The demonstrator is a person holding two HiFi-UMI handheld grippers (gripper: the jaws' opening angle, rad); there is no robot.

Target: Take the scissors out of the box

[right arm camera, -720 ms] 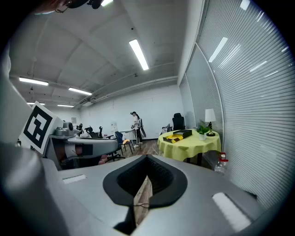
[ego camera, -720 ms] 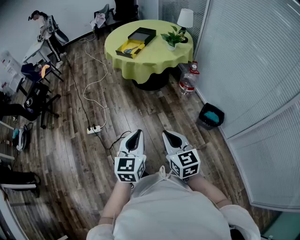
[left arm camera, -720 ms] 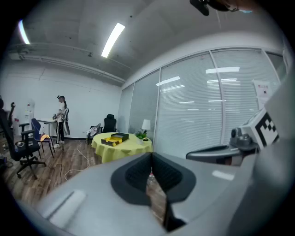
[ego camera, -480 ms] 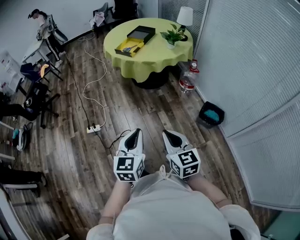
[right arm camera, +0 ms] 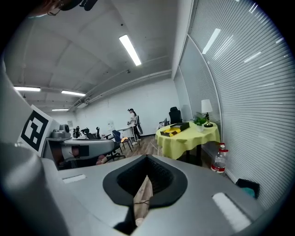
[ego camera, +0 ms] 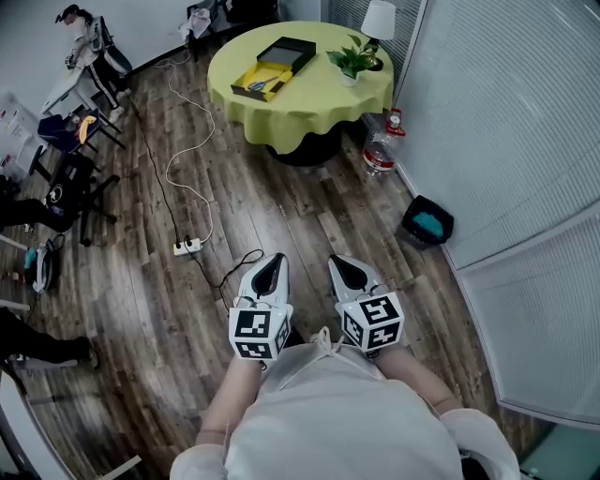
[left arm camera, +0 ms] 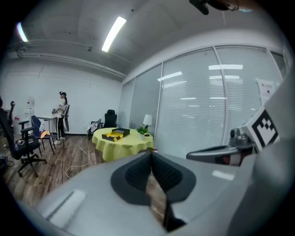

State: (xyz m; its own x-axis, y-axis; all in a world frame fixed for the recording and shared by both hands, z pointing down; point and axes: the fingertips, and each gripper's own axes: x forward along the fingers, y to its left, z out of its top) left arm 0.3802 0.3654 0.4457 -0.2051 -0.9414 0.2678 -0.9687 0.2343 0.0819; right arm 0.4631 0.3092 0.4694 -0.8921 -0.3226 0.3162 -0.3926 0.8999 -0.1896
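A flat box lies on the round yellow-clothed table (ego camera: 309, 108) far ahead, its yellow tray (ego camera: 263, 79) beside its black lid (ego camera: 288, 54). Something small and bluish, probably the scissors (ego camera: 258, 85), lies in the tray, too small to make out. My left gripper (ego camera: 274, 260) and right gripper (ego camera: 340, 262) are held side by side close to my body, over the wood floor and well short of the table. Both are shut with nothing between the jaws. The box (left arm camera: 115, 134) shows small in the left gripper view past the closed tips (left arm camera: 151, 155), and the box (right arm camera: 174, 129) shows likewise in the right gripper view.
A potted plant (ego camera: 352, 64) and a lamp (ego camera: 378, 21) share the table. A water bottle (ego camera: 380, 155) and a dark bin (ego camera: 427, 222) stand along the blinds on the right. A power strip (ego camera: 187, 247) and cables cross the floor. Chairs and a person (left arm camera: 62, 120) are at the left.
The head view has shifted a little, so the table sits slightly higher and further right in it. Both grippers remain shut and side by side.
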